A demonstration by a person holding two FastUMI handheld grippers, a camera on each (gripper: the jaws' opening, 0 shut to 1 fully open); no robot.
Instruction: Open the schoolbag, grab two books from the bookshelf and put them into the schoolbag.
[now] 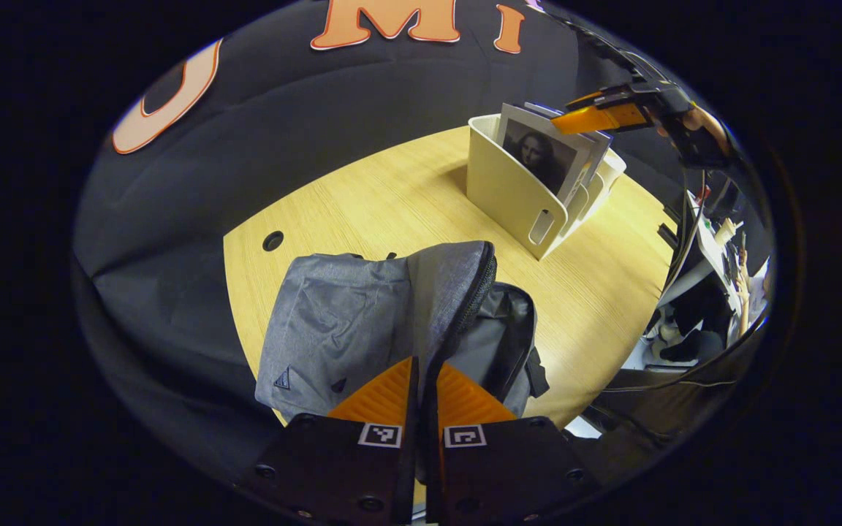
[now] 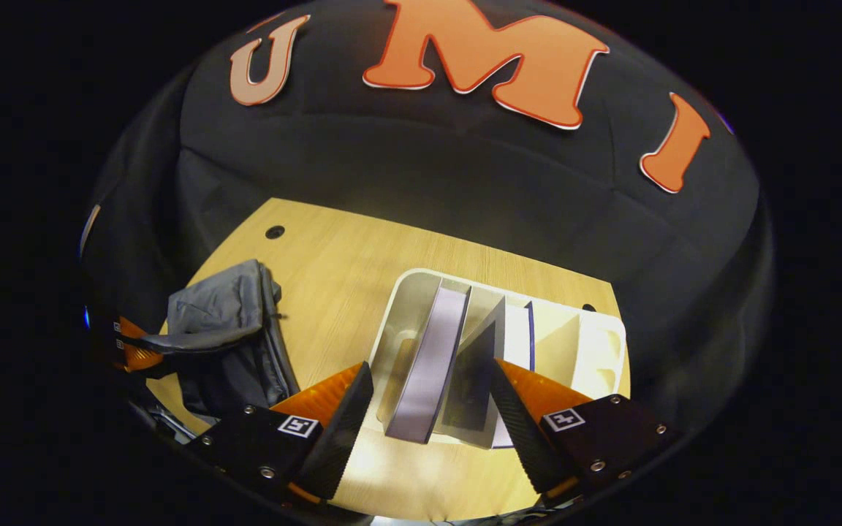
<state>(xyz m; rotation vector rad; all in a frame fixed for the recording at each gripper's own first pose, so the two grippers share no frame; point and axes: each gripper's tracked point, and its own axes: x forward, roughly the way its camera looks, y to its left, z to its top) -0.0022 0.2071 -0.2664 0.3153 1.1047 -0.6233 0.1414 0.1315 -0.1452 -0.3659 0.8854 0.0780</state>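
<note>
Now my left gripper [image 1: 421, 380] clenches the flap edge of the bag [image 1: 362, 314], which lies open at 6 o'clock on the table [image 1: 392, 197]. No book is packed yet, I judge. My right gripper [image 2: 432, 405] hovers above the shelf [image 2: 604, 343] at 1 o'clock, jaws released around two upright books [image 2: 428, 358].

cloth schoolbag [image 1: 333, 314] (matt), wood-grain table [image 1: 392, 197]
</note>
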